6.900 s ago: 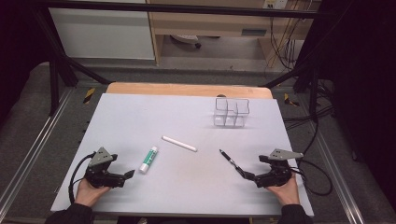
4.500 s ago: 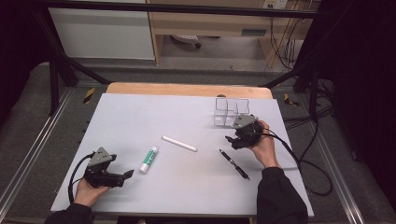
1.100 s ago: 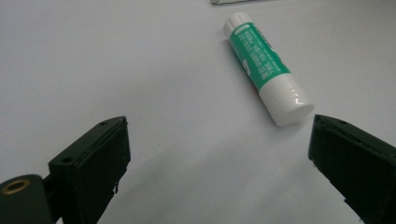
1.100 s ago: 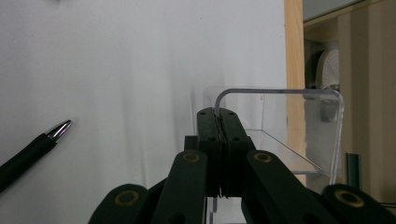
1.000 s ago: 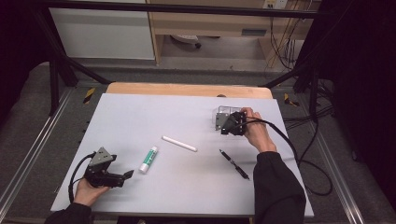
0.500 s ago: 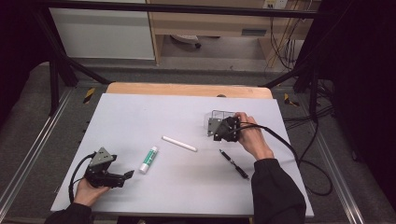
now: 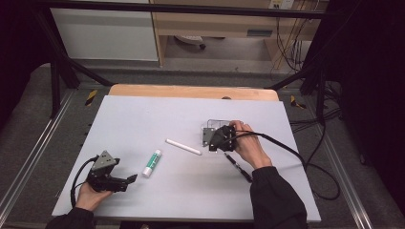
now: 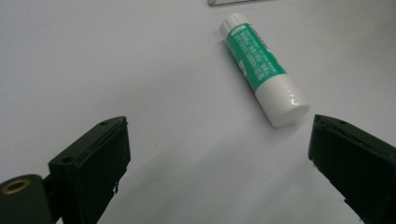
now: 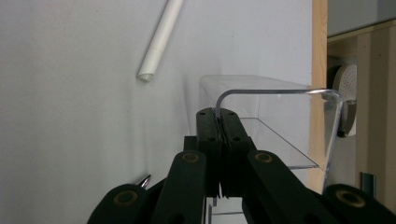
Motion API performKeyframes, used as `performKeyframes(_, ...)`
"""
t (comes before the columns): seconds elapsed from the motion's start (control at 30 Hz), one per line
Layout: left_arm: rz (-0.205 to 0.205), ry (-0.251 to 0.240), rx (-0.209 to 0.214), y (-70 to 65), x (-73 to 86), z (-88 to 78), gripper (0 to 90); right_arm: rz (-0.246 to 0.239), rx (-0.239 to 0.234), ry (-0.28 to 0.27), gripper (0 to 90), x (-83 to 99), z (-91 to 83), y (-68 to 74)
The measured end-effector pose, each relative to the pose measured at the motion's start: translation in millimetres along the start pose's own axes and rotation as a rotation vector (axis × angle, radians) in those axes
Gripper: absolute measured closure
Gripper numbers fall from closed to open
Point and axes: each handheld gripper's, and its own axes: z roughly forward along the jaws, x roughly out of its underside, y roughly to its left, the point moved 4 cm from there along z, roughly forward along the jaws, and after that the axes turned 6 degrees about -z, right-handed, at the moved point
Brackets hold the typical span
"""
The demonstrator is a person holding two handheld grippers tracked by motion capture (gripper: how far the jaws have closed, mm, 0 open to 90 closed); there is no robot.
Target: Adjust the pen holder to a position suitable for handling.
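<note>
At mid-counter (image 7: 143, 119), the right gripper (image 7: 220, 138) pinches the wall of a clear plastic organiser (image 9: 280, 121) between its fingers, beside a white stick (image 7: 183, 146). The left gripper (image 7: 112, 177) rests with fingers spread near a green-labelled glue stick (image 8: 264, 67).

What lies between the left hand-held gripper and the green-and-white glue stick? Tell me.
Nothing visible. In the left gripper view, the open left hand-held gripper faces the green-and-white glue stick across bare white tabletop; the stick lies flat just ahead of the jaws, its white cap toward the right-hand jaw, untouched.
</note>
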Motion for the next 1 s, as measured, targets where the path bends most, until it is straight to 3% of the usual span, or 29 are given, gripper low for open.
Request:
performKeyframes(0.27, -0.003, -0.003, 0.001, 0.0, 0.2, -0.4, 5.5, -0.019, 0.012, -0.024, 87.5, -8.4, 10.9, -2.6)
performKeyframes(0.53, -0.002, -0.003, 0.001, 0.1, 0.2, -1.0, 5.4, 0.019, 0.023, -0.048, 86.2, -13.9, 23.8, -8.6)
performKeyframes(0.77, -0.001, -0.002, 0.001, -0.2, 0.3, -0.7, 5.5, 0.069, 0.045, -0.055, 83.6, -11.3, 26.8, -17.8)
performKeyframes(0.9, -0.003, -0.001, 0.002, 0.0, 0.4, -0.7, 5.5, 0.138, 0.064, -0.061, 80.8, -9.8, 30.7, -24.2)
performKeyframes(1.0, -0.003, -0.001, 0.003, 0.0, 0.5, -0.6, 5.5, 0.173, 0.066, -0.067, 72.5, -9.0, 33.7, -28.1)
